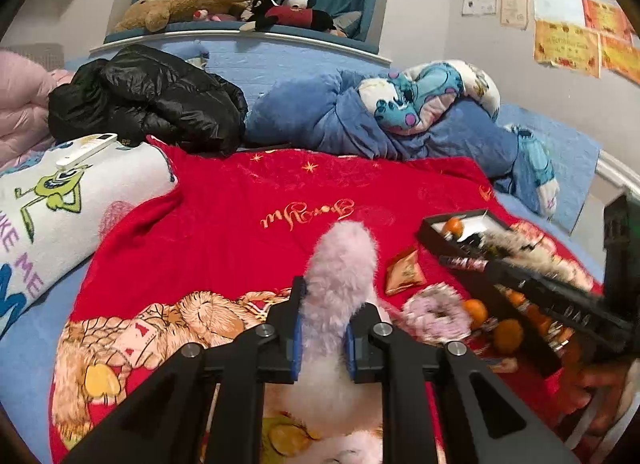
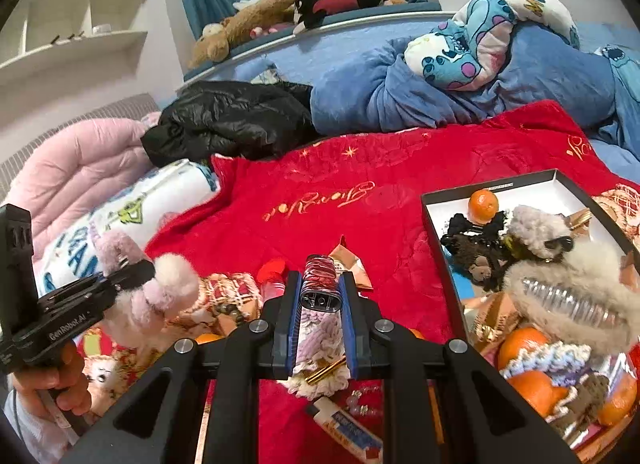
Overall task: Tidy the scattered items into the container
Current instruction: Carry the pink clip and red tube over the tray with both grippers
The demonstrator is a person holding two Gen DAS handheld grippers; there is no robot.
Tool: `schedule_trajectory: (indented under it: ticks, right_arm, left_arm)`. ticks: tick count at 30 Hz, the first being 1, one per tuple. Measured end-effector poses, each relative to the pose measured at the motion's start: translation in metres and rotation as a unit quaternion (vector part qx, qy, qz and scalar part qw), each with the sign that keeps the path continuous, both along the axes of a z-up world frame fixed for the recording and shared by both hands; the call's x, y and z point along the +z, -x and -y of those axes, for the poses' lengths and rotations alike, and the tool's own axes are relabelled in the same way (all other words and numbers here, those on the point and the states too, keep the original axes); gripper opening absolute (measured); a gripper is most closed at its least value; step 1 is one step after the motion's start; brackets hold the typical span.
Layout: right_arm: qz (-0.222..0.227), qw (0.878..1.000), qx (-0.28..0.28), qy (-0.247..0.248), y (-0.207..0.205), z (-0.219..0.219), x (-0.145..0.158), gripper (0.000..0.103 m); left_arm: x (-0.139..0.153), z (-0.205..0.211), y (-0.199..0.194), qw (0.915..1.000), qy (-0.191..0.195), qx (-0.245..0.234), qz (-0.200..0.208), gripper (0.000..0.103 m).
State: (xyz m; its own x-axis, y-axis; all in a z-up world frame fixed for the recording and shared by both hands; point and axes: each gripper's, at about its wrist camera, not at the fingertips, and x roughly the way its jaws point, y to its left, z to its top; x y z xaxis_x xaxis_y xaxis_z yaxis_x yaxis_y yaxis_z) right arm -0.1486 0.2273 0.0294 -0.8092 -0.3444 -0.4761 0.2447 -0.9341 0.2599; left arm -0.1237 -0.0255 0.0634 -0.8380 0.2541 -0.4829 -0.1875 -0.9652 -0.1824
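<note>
My left gripper (image 1: pixel 332 300) is shut on a pink fluffy plush clip (image 1: pixel 344 260), held above the red blanket (image 1: pixel 240 200). The right wrist view shows the same gripper (image 2: pixel 132 268) at the left, in a person's hand, with the pink clip (image 2: pixel 160 292) hanging from it. My right gripper (image 2: pixel 320 284) is shut on a small red-and-pink marbled lighter-like case (image 2: pixel 319 268). To its right lies the black box (image 2: pixel 440 200) with a white inside. It holds an orange (image 2: pixel 483 206), black hair ties and a beige fluffy claw clip (image 2: pixel 568 300). The left wrist view shows the box (image 1: pixel 430 224) at right.
On the red blanket lie a gold-orange packet (image 1: pixel 404 272), a pink scrunchie (image 1: pixel 436 312), oranges (image 1: pixel 508 336), a red-capped bottle (image 2: pixel 272 276) and a small tube (image 2: pixel 348 428). Behind are a black jacket (image 1: pixel 152 100), a blue Stitch blanket (image 1: pixel 360 120) and a white remote (image 1: pixel 86 150).
</note>
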Motion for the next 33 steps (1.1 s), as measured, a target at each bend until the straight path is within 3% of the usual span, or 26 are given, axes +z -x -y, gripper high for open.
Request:
schedule_trajectory:
  ticks: [7,12,16,25,33]
  right_arm:
    - [-0.003,0.999,-0.011,0.043,-0.020,-0.021,0.008,0.018]
    - [-0.019,0.999,-0.017,0.022,-0.035,-0.038,0.017,0.018]
    - [-0.028,0.999,-0.031,0.008,-0.052,-0.068,0.022,0.018]
    - [-0.034,0.995,-0.095,-0.004,-0.084,-0.160,0.030,0.018]
    - [-0.027,0.991,-0.130,0.008,-0.097,-0.210,0.028,0.018]
  left_arm:
    - [0.025,-0.026,-0.037,0.9998,-0.018,0.001,-0.007,0.017]
    - [0.016,-0.064,-0.061,0.9999,0.001,-0.010,-0.010,0.017]
    - [0.004,-0.096,-0.066,0.9992,0.027,-0.030,0.000,0.017]
    - [0.005,-0.186,-0.062,0.9949,-0.001,-0.100,0.004,0.017]
    - [0.022,-0.254,-0.065,0.9900,0.003,-0.140,-0.021,0.017]
